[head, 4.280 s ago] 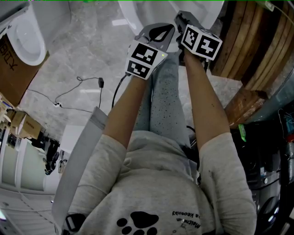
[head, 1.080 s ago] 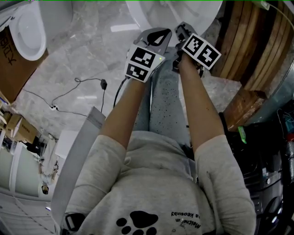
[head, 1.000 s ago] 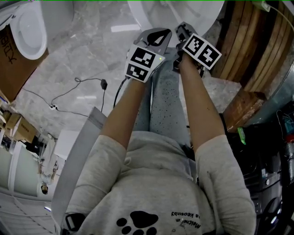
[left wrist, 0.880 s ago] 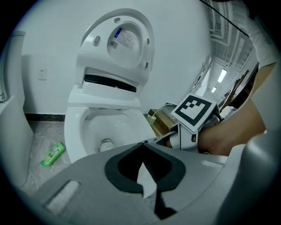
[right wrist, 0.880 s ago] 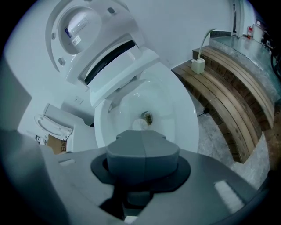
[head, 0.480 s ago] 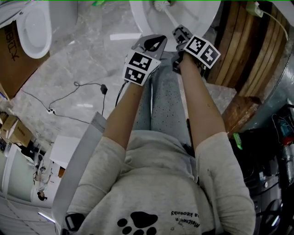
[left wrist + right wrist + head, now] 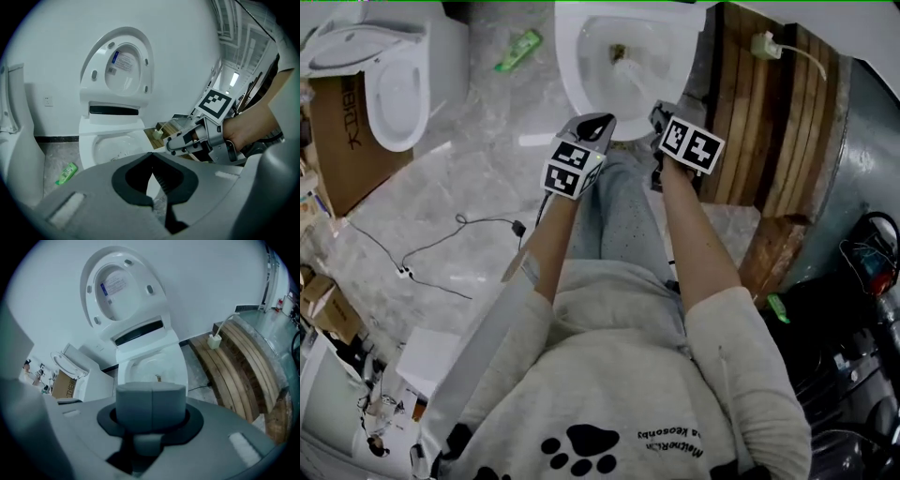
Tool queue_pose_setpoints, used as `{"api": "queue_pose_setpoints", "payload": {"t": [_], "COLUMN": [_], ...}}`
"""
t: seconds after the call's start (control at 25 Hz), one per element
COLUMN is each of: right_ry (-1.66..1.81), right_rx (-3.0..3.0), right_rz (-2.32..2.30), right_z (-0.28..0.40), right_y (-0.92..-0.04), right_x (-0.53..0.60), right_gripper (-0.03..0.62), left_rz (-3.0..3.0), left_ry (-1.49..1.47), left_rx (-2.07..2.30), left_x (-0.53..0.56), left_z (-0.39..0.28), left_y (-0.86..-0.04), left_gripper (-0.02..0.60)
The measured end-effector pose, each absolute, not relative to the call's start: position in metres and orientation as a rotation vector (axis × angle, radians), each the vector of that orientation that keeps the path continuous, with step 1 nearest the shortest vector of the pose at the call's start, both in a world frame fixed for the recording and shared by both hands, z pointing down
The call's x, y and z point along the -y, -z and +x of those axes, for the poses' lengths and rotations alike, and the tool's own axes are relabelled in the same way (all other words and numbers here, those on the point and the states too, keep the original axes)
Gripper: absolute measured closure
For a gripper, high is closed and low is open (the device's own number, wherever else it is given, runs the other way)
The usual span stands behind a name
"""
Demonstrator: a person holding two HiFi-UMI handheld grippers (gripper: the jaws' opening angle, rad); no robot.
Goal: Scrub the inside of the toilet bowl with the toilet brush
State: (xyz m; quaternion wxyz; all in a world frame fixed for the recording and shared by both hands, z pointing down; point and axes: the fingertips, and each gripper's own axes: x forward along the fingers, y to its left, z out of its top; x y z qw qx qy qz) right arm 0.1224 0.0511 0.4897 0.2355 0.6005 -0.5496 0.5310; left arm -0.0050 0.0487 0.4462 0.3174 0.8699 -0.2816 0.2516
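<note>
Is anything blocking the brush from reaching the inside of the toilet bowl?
Nothing visible does. The lid stands raised and the toilet bowl is open. The head of the toilet brush, which extends from the right gripper, sits inside the rim.

Grey marbled floor (image 7: 478, 159) carries a white toilet (image 7: 567, 66) dead ahead of the fingers (image 7: 598, 125), green tube (image 7: 517, 50) lying to their left, wooden boards (image 7: 759, 122) to their right, black cable (image 7: 517, 227) trailing behind them.

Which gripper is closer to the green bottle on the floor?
Left. The left gripper is right of the green bottle; the right gripper is farther right, beyond it.
</note>
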Motion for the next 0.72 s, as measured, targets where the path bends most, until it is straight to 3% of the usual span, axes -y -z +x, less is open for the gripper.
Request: {"api": "queue_pose_setpoints", "payload": {"t": [0.72], "right_ry": [-0.754], "right_rx": [1.927], "right_rz": [1.800], "right_z": [0.122], "right_y": [-0.230], "right_x": [-0.017], "right_gripper": [0.442], "left_rz": [2.505], "left_ry": [-0.461], "left_rx": [1.156], "left_x": [0.042], "left_z": [-0.019], "left_y": [-0.210], "left_gripper": [0.583]}}
